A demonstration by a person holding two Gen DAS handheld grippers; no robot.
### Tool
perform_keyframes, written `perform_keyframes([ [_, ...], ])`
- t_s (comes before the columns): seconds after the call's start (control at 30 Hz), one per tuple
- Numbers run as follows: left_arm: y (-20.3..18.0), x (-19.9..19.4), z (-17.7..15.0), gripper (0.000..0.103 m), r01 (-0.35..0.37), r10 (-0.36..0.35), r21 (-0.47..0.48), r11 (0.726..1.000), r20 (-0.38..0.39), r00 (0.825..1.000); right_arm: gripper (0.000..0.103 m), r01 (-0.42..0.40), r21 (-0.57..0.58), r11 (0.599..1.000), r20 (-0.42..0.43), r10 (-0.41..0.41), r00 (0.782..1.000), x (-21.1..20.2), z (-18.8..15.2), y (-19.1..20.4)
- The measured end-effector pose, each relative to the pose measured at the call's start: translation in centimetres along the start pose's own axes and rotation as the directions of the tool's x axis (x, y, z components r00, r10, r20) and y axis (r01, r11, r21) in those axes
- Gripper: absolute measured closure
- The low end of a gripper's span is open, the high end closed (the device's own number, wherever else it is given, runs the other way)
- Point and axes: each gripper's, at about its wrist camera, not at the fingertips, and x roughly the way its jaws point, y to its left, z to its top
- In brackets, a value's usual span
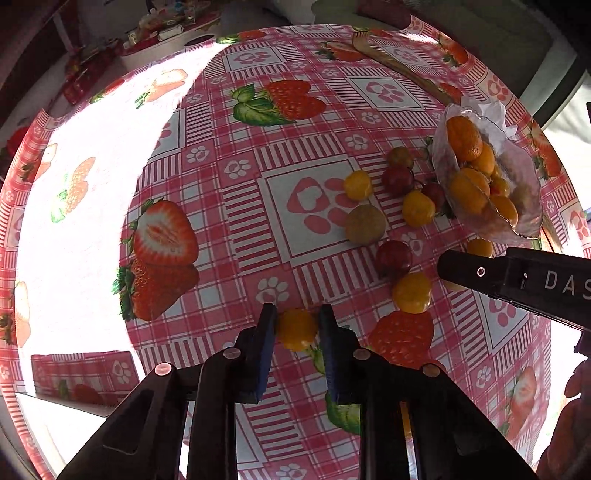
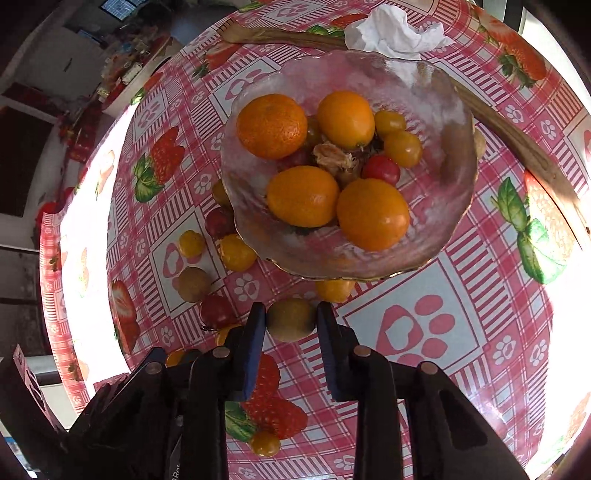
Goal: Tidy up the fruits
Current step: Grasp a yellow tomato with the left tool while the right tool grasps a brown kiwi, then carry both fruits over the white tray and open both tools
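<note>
My left gripper [image 1: 296,325] is shut on a small yellow-orange fruit [image 1: 296,329] just above the tablecloth. My right gripper [image 2: 291,319] is shut on a brownish-green round fruit [image 2: 291,319] in front of the glass bowl [image 2: 436,221]. The bowl holds several oranges [image 2: 271,125], small yellow fruits and a red one [image 2: 381,169]. Several loose yellow, red and brown fruits [image 1: 365,224] lie on the table left of the bowl [image 1: 524,206]. The right gripper's body [image 1: 517,280] shows in the left wrist view.
The round table has a red checked strawberry tablecloth [image 1: 306,110]. A long wooden spoon [image 2: 517,144] and a crumpled white tissue [image 2: 395,31] lie behind the bowl. A yellow fruit [image 2: 265,443] lies near the front. Strong sunlight washes out the table's left part.
</note>
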Motion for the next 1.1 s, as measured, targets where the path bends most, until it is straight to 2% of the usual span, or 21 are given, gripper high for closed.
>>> perform_keyframes([
  [0.2,1.7,-1.5,-1.6,0.080,0.076,-0.076,-0.061,0.995,0.003,0.997,0.072,-0.007,-0.018,1.000,-0.003,0.007,1.000,-1.2,-1.0,-0.4],
  [0.43,2.4,-3.3,-3.1,0.080,0.116,-0.116,-0.087,0.989,0.009,0.993,0.072,-0.005,-0.044,0.999,-0.029,0.003,1.000,-2.4,-3.3,-1.3],
  [0.77,3.2,-6.0,-6.0,0.080,0.111,-0.110,-0.105,0.988,0.020,0.994,0.072,0.004,-0.091,0.996,-0.060,-0.010,0.998,-3.6,-6.3,-1.3],
  [1.1,6.7,-8.9,-9.7,0.080,0.088,-0.080,-0.193,0.977,0.051,0.996,0.072,-0.011,-0.177,0.984,-0.087,-0.004,0.996,-4.5,-9.0,2.3],
])
